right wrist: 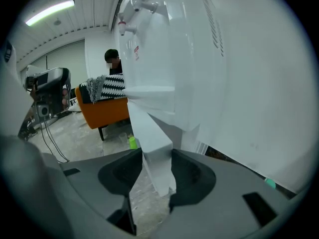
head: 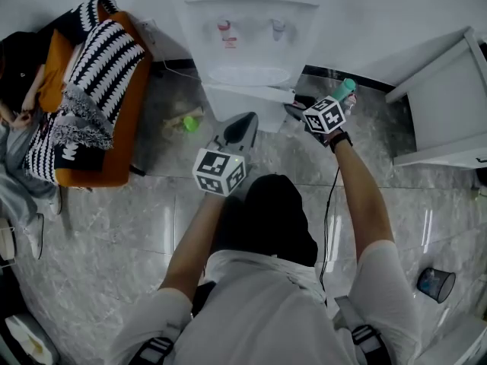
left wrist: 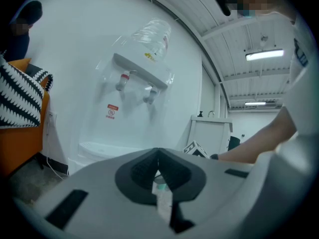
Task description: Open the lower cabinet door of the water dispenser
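Our right gripper point(right wrist: 153, 171) has its fingers point(right wrist: 192, 176) drawn in to a narrow gap, and the free edge of the door point(right wrist: 149, 128) fills it. Both pads lie flat against the white panel, one on each face, so we take this as a firm hold. From the head view the right gripper point(head: 293, 111) sits at the right front corner of the dispenser point(head: 251, 44). There the door point(head: 266, 92) stands a little way out from the lower body, hinged on the left.

Our left gripper point(left wrist: 158, 156) has its fingers brought together at the tips, with nothing between them (only a sliver of floor shows through the slot below the pads). It hovers level in front of the dispenser, just left of the right gripper and apart from the door.

The floor point(head: 152, 204) is grey marbled tile. The dispenser stands against a white wall at the far side, with a clear bottle point(left wrist: 152, 34) on top and two taps, the left one red point(head: 224, 27). Far left is an orange chair point(head: 125, 128) draped with a black-and-white zigzag blanket point(head: 99, 59), and a person point(head: 15, 90) sits at its left end. A small green thing point(head: 190, 124) lies on the floor between the chair and the dispenser; we cannot tell what it is. On the right stands a white cabinet point(head: 449, 105), and a blue cup point(head: 435, 284) rests on the floor near right. A thin black cable point(head: 329, 219) hangs along our right forearm.
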`<state>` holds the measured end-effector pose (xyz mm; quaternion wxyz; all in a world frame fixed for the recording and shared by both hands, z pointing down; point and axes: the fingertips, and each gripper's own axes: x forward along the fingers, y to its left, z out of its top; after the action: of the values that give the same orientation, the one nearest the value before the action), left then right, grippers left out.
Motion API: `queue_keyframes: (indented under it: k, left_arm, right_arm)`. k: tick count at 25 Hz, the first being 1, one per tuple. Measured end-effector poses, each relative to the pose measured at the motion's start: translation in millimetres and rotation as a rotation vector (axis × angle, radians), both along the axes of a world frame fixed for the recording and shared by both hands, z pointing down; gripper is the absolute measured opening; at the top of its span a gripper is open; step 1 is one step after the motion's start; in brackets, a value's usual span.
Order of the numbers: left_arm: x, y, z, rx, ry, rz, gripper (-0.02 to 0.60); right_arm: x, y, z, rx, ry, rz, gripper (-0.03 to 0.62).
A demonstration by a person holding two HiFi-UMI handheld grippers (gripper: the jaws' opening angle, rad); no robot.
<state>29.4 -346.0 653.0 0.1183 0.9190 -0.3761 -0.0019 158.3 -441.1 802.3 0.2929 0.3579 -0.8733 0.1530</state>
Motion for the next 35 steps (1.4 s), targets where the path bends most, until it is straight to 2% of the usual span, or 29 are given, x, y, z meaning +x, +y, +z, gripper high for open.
queue_keyframes:
  k: [4, 12, 23, 35]
  left_arm:
    - [-0.3, 9.3, -3.3, 0.024, -0.018, -0.008, 0.014]
    - [-4.9, 28.8, -6.0, 0.052, -0.062, -0.017, 0.014]
    - [-7.7, 48.4, -1.4, 0.048, -0.067, -0.017, 0.014]
    - [-26.3, 50.7, -2.8, 0.039, -0.06, -0.047, 0.014]
  right_arm:
    - [-3.3, 11.9, -1.3, 0.009, -0.016, 0.0, 0.187]
    - [-15.2, 44.8, 0.8, -0.011, -0.022, -0.069, 0.176]
    - [-28.5, 64.0, -1.2, 0.005, -0.062, -0.074, 0.172]
    - [-44.0, 95.1, 0.7, -0.014, 0.015, -0.253, 0.137]
